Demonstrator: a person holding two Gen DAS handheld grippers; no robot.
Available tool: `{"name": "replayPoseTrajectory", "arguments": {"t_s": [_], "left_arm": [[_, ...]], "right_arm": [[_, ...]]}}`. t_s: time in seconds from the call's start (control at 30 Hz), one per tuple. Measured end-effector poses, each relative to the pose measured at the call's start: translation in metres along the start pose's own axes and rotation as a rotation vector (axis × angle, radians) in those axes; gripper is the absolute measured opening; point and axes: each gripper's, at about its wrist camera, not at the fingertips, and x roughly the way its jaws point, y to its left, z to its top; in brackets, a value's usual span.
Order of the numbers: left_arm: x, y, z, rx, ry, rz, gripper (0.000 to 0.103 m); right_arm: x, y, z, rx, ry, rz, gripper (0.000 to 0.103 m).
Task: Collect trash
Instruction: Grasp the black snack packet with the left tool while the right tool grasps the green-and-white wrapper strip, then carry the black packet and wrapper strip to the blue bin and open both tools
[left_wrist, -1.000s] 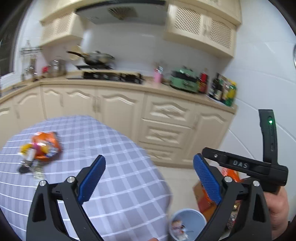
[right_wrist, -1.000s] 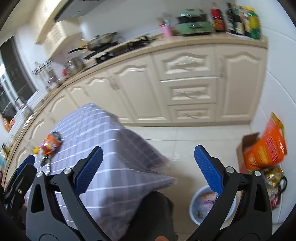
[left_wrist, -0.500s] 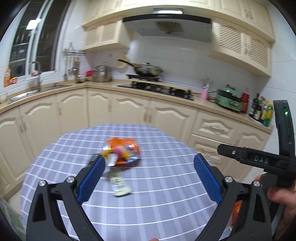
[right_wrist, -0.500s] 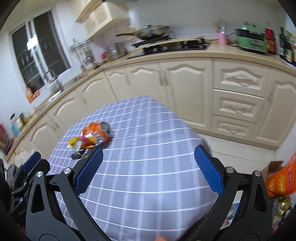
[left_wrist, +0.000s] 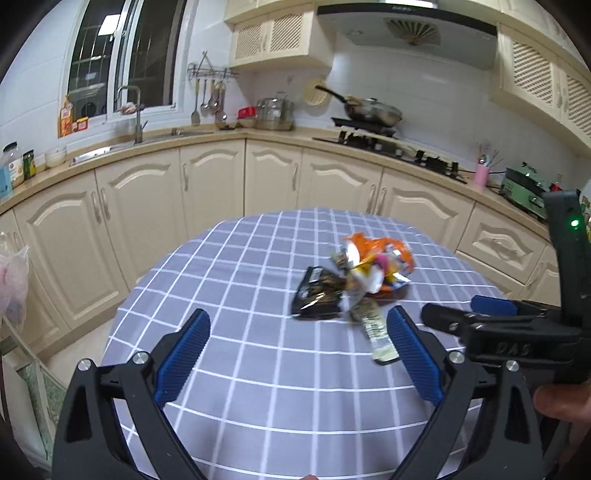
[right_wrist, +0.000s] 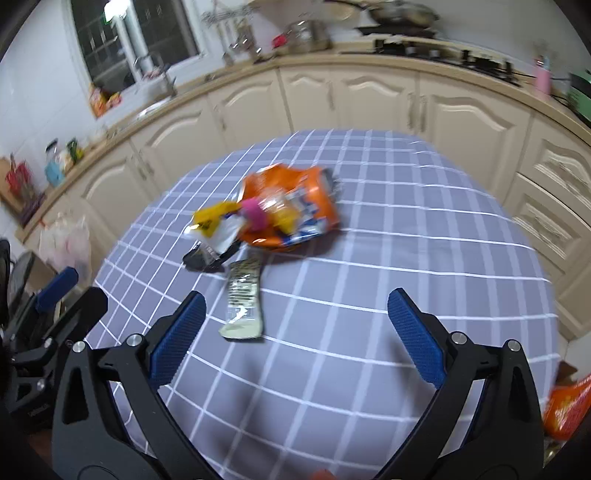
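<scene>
Here both claws gape wide and hold nothing — the left claw (left_wrist: 297, 349) and the right claw (right_wrist: 295, 332) hover over the checked surface (right_wrist: 406, 229). The trash lies heaped at about twelve o'clock: an orange bag (right_wrist: 295, 210), a black wrapper (left_wrist: 317, 291), and a pale sachet (right_wrist: 243, 302) nearest the claws.
</scene>
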Motion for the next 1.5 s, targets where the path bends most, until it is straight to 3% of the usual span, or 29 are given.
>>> {"name": "replayPoseTrajectory", "arguments": {"t_s": [0.13, 0.3, 0.47, 0.9, 1.03, 1.1, 1.17, 1.2, 1.33, 1.5], "left_arm": [[0.005, 0.016, -0.004, -0.019, 0.013, 0.015, 0.094], [0.014, 0.023, -0.004, -0.019, 0.033, 0.027, 0.094], [0.029, 0.020, -0.003, 0.009, 0.060, 0.031, 0.094], [0.108, -0.015, 0.014, 0.148, 0.245, 0.028, 0.094], [0.134, -0.018, 0.019, 0.145, 0.309, -0.016, 0.094], [0.146, -0.018, 0.018, 0.148, 0.352, -0.032, 0.076], [0.145, -0.023, 0.020, 0.180, 0.339, -0.035, 0.056], [0.143, -0.026, 0.019, 0.198, 0.333, -0.038, 0.050], [0.135, -0.031, 0.014, 0.226, 0.326, -0.056, 0.046], [0.108, -0.019, 0.001, 0.187, 0.315, -0.052, 0.045]], "right_arm": [[0.031, 0.020, 0.003, -0.049, 0.048, 0.013, 0.077], [0.052, 0.032, 0.000, -0.111, 0.072, 0.007, 0.031], [0.045, 0.024, -0.004, -0.119, 0.068, 0.016, 0.013], [0.021, -0.029, -0.008, -0.003, 0.029, 0.034, 0.013], [0.016, -0.041, -0.008, 0.027, 0.016, 0.041, 0.013], [0.013, -0.047, -0.010, 0.043, 0.011, 0.044, 0.013], [0.010, -0.051, -0.011, 0.049, 0.006, 0.046, 0.013], [0.007, -0.052, -0.012, 0.052, 0.003, 0.045, 0.013], [-0.004, -0.056, -0.018, 0.062, -0.011, 0.045, 0.013], [-0.019, -0.057, -0.027, 0.065, -0.024, 0.049, 0.013]]}}
